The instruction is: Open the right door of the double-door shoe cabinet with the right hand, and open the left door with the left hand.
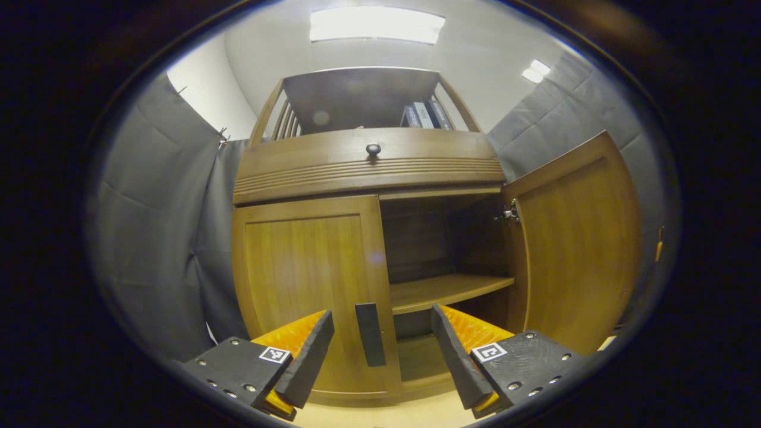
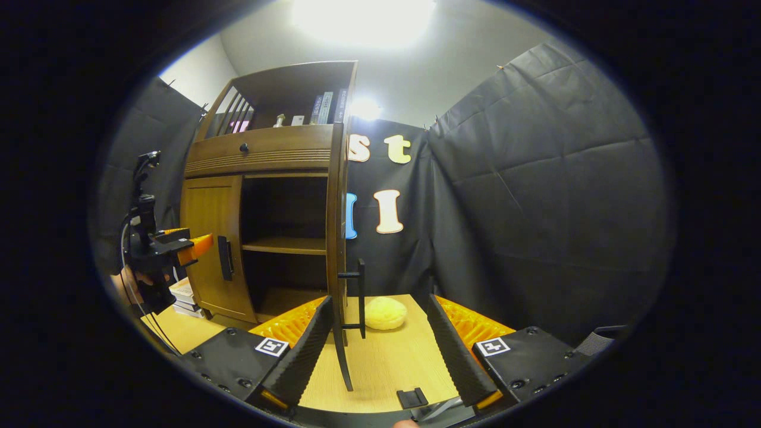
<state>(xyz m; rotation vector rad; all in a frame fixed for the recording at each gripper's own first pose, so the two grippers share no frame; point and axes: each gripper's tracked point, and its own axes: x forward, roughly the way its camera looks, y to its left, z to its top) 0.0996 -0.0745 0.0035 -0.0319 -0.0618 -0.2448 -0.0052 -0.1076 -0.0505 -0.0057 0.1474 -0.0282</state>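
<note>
right door (image 1: 579, 244) of the shoe cabinet (image 1: 368, 163) stands swung wide, edge-on in the right gripper view; left door (image 1: 309, 285) sits flush and closed. judged step in hand: the left door's pull. key relation: the left door handle (image 1: 370, 334), a dark bar with its long axis vertical, lies straight ahead of the left gripper (image 1: 380, 351), centred in the gap between its two fingers and just short of being enclosed; fingers spread wide, holding nothing, neither one touching the bar. finger gap runs horizontal, so it crosses the bar's axis at right angles, which looks right for a pinch. in the right gripper view the left gripper shows off to the left, level with that handle and close in front of the door. left hand is clearly the nearer one. right gripper (image 2: 377, 351) also spread wide and empty; the open door's edge and the right door handle (image 2: 357, 297), vertical too, stand between its fingers but apart from both. behind it on the wooden table (image 2: 392, 362) a pale yellow round object (image 2: 385, 313). next move, judged: advance the left gripper a little, close on the bar, pull outward along the arc about the left-side hinge. risk: fingers slipping off the narrow bar
</note>
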